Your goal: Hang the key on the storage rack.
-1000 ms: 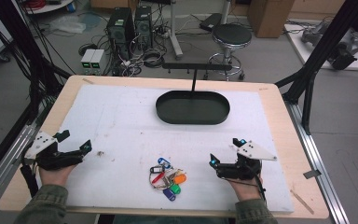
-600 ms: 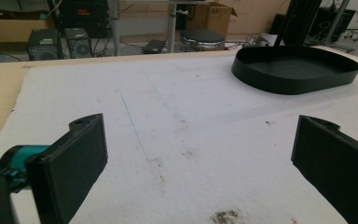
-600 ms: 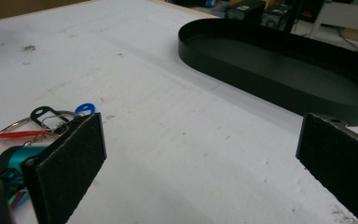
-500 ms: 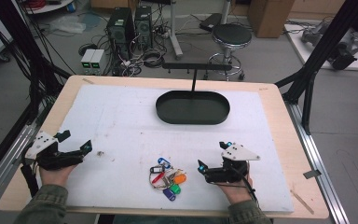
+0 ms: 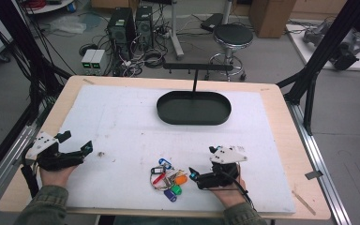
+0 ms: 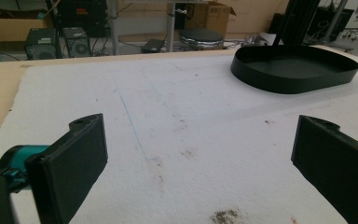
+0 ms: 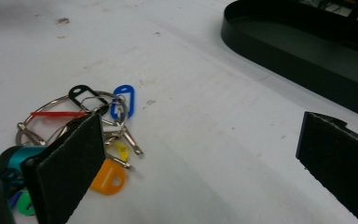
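Right gripper (image 5: 193, 174) wide open, holding nothing, jaws offset beside the key bunch (image 5: 168, 178). Could easily snag one tag and drag the rest. Left gripper (image 5: 88, 147) open too, empty.

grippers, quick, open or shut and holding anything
Left tool: open, holding nothing.
Right tool: open, holding nothing, beside the key bunch.

Both grippers held low with jaws spread wide

The left gripper (image 5: 82, 149) is held level by the left hand (image 5: 56, 171), jaws parted; the right gripper (image 5: 194, 174) is gripped by the right hand (image 5: 227, 187), jaws wide apart; both forearms are kept behind the grippers.
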`<state>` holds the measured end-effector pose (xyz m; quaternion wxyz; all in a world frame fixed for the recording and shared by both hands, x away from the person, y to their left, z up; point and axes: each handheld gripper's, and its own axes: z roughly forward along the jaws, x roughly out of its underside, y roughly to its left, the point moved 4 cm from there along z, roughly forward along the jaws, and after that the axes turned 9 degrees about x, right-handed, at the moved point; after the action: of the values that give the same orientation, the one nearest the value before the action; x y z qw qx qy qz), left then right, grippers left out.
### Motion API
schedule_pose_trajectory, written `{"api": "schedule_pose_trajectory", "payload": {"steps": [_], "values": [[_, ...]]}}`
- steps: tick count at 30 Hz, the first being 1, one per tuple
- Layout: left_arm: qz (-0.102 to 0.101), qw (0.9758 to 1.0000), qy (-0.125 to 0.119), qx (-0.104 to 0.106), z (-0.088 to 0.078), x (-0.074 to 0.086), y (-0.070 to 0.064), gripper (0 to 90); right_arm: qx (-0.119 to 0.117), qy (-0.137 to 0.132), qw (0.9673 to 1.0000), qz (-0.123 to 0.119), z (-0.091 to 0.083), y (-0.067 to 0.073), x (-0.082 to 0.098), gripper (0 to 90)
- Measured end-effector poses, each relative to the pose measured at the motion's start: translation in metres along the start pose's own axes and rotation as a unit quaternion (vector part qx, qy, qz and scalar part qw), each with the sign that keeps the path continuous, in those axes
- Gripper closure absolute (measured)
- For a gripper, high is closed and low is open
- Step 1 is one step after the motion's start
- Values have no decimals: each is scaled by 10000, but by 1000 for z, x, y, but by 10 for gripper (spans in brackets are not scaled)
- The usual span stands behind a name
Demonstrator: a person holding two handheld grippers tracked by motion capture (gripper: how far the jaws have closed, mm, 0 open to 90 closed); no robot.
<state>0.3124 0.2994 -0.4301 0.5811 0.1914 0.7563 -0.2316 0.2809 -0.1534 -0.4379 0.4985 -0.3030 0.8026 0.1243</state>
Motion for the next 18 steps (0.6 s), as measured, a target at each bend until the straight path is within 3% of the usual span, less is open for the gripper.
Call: {"api": "schedule_pose_trajectory", "payload": {"steps": [18], "values": [[10,10000,37,54,1,0,-1,39,-639,496,9961,-346,20,34,2,4]]}}
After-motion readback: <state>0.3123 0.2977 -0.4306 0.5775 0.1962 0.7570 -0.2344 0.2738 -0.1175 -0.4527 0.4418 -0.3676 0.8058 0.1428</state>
